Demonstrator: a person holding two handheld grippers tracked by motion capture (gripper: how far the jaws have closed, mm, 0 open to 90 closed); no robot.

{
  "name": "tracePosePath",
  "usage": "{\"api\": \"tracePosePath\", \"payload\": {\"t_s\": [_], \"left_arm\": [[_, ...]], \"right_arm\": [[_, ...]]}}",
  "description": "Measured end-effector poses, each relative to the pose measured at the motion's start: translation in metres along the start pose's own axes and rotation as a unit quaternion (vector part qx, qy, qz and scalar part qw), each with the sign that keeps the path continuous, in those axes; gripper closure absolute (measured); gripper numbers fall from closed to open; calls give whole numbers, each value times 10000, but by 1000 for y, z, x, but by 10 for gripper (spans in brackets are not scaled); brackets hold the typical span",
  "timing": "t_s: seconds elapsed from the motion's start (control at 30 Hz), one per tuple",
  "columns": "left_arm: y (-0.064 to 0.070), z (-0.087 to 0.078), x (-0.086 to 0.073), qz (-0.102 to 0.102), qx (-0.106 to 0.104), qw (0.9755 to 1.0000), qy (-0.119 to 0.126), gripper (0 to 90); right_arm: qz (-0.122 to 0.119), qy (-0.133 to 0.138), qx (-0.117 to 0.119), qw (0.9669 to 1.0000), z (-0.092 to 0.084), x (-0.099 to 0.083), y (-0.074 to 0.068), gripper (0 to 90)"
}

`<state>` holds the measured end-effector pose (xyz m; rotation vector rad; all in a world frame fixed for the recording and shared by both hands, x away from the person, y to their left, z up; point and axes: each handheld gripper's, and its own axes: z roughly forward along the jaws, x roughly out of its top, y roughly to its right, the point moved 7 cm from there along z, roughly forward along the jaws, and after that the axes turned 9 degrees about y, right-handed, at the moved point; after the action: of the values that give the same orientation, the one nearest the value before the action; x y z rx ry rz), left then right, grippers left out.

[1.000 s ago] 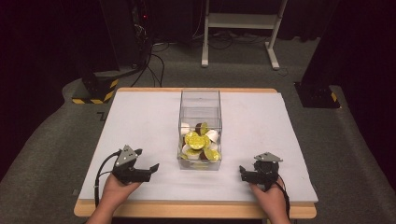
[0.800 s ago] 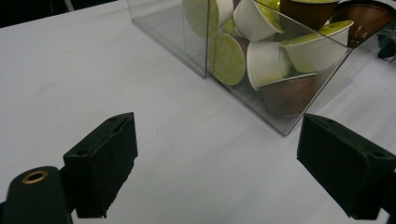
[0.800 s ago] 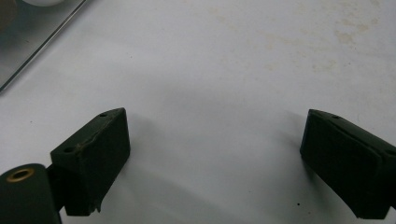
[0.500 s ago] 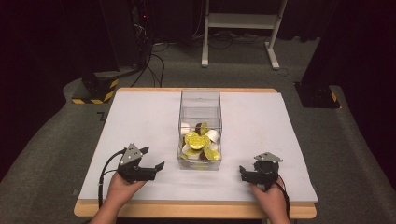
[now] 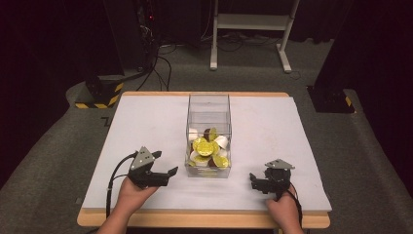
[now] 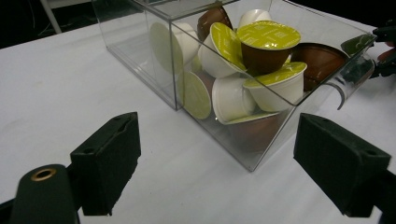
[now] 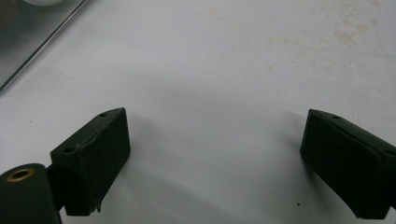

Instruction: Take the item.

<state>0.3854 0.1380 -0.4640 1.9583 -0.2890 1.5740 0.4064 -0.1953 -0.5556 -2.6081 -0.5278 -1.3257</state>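
Two grippers rest on the white bench; left gripper, fingers apart and just closing a little on nothing, sits just left of the clear pod box; right gripper, fingers apart, lies near right.

I'm working in a dim lab or test room: my white-topped counter stands on grey carpet among black cables, yellow-black striped equipment bases and a white metal stand.

Clear box — cut off, top-left
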Motion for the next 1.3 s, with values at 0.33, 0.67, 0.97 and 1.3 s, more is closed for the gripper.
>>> {"api": "tracePosePath", "payload": {"t_s": [0.33, 0.67, 0.97, 1.3], "left_arm": [[10, 9, 3, -6, -115, 9999, -30, 152], [25, 17, 11, -141, -341, 9993, -1, 154], [34, 27, 13, -73, -475, 9988, -84, 154], [38, 38, 15, -86, -576, 9982, -147, 151]], "right_arm": [[4, -1, 3, 10000, 0, 0, 0, 83], [3, -1, 4, 10000, 0, 0, 0, 82], [5, -1, 5, 10000, 0, 0, 0, 82], [6, -2, 3, 10000, 0, 0, 0, 82]]}}
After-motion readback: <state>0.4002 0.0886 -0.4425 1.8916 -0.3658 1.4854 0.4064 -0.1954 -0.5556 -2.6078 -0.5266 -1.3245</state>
